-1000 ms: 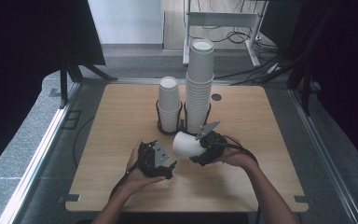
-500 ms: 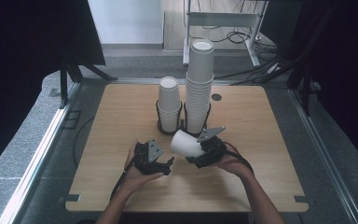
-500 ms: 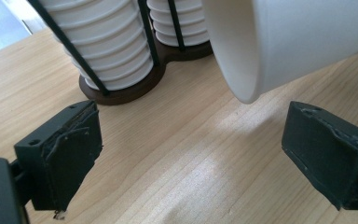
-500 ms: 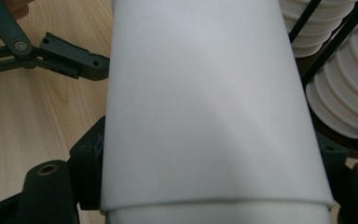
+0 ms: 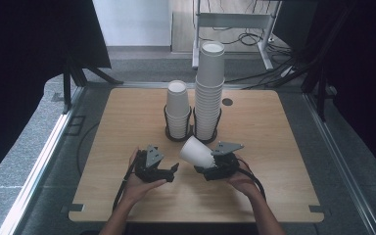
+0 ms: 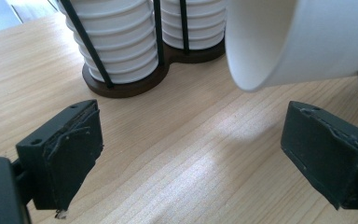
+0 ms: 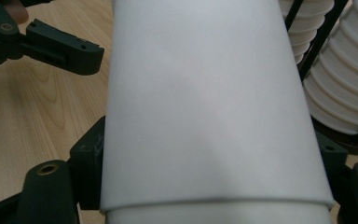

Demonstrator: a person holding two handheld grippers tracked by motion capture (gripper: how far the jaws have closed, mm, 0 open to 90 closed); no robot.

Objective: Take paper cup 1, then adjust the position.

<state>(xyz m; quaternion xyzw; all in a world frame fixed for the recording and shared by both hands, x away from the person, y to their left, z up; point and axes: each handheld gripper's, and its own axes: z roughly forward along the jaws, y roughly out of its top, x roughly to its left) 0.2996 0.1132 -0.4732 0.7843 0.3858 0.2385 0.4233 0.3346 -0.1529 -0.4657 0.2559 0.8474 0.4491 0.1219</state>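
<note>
A white paper cup [image 5: 196,152] lies tilted, its mouth pointing up and to the left, with my right gripper [image 5: 203,165] shut on its body. In the right gripper view the cup [image 7: 205,102] sits between both jaws. My left gripper [image 5: 174,169] is just left of it, low over the table. In the left gripper view its jaws [image 6: 191,158] stand apart with nothing between them; they have just been closing a little. The cup's rim [image 6: 303,42] hangs above and right of them.
A dark two-ring wire holder [image 5: 191,134] stands mid-table behind the grippers. It holds a short stack of cups [image 5: 177,107] and a tall stack [image 5: 209,88]. The wooden table [image 5: 284,127] has bare room left and right. A frame and cables lie beyond its far edge.
My right gripper has sunk a little toward the table with the cup in it. The left hand has stayed nearly where it was.
</note>
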